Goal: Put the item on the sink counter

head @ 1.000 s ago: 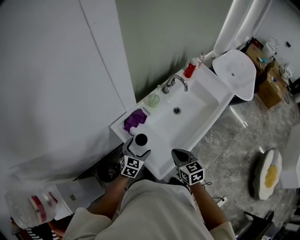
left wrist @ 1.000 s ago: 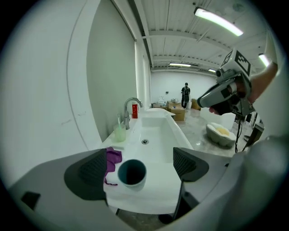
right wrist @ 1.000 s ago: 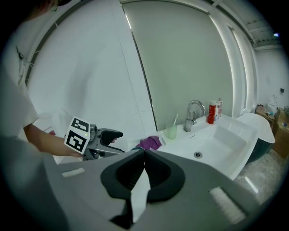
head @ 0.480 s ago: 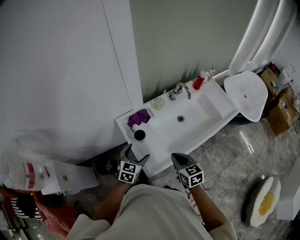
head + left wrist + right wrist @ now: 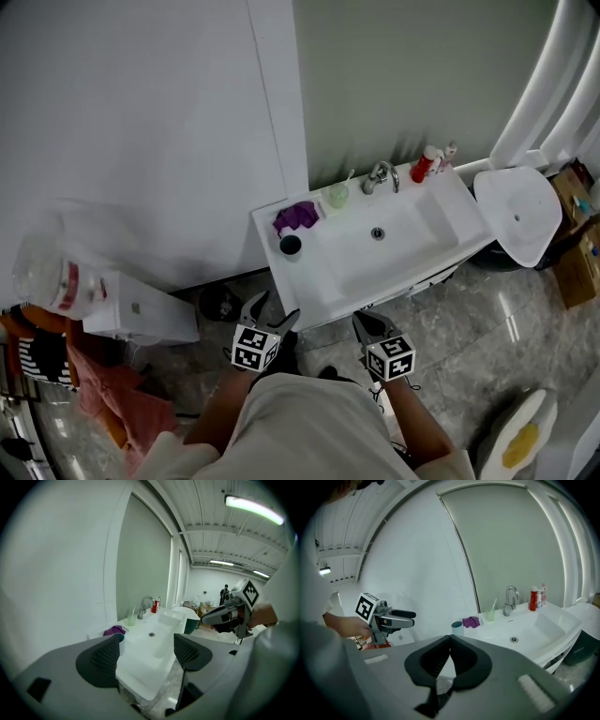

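Note:
A pale cup (image 5: pixel 291 245) with a dark mouth stands on the left end of the white sink counter (image 5: pixel 309 281), beside a purple cloth (image 5: pixel 298 216). Both grippers hang in front of the counter, clear of it. My left gripper (image 5: pixel 267 307) is open with its jaws closing, and nothing is between them (image 5: pixel 145 653); the cup (image 5: pixel 119 637) peeks out past its left jaw. My right gripper (image 5: pixel 366 323) is shut and empty (image 5: pixel 449 660). In the right gripper view the cup (image 5: pixel 457 628) stands apart on the counter.
Along the back of the counter are a green tumbler (image 5: pixel 337 195) with a toothbrush, a faucet (image 5: pixel 380 175) and a red bottle (image 5: pixel 427 164). A white toilet seat (image 5: pixel 521 211) lies to the right. On the floor at the left are a white box (image 5: pixel 141 309) and a plastic bag (image 5: pixel 52 272).
My left gripper let go of the cup, which now stands on the counter's left end. Both grippers drew back from the sink, and the view has pulled away.

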Motion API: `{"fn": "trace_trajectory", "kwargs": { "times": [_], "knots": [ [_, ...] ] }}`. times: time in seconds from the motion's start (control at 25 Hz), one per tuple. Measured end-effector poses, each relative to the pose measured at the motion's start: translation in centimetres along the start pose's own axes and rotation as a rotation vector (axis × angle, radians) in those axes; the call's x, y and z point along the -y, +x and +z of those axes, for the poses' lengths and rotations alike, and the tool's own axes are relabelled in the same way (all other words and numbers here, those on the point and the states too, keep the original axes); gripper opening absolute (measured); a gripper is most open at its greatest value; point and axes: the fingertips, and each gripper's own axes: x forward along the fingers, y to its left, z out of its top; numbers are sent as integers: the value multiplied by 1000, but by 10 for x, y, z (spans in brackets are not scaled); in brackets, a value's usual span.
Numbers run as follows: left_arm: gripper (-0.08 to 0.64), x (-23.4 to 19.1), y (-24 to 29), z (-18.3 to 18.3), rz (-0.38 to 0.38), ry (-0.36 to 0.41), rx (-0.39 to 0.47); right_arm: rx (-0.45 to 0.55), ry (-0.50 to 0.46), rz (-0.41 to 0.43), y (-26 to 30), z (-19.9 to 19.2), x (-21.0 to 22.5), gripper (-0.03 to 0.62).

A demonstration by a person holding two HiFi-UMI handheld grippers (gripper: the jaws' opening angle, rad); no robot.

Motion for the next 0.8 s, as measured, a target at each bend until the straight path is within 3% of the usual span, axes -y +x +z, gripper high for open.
{"fn": "trace_trajectory", "kwargs": {
  "times": [0.36,0.8],
  "knots": [
    [278,16,-55,-9,71,-37,37,9,-29,45,-18,-6,-18,11],
    [121,-21,-104,-11,129,-41,75,33,-76,53,-1,9,-67,11]
  ]
}}
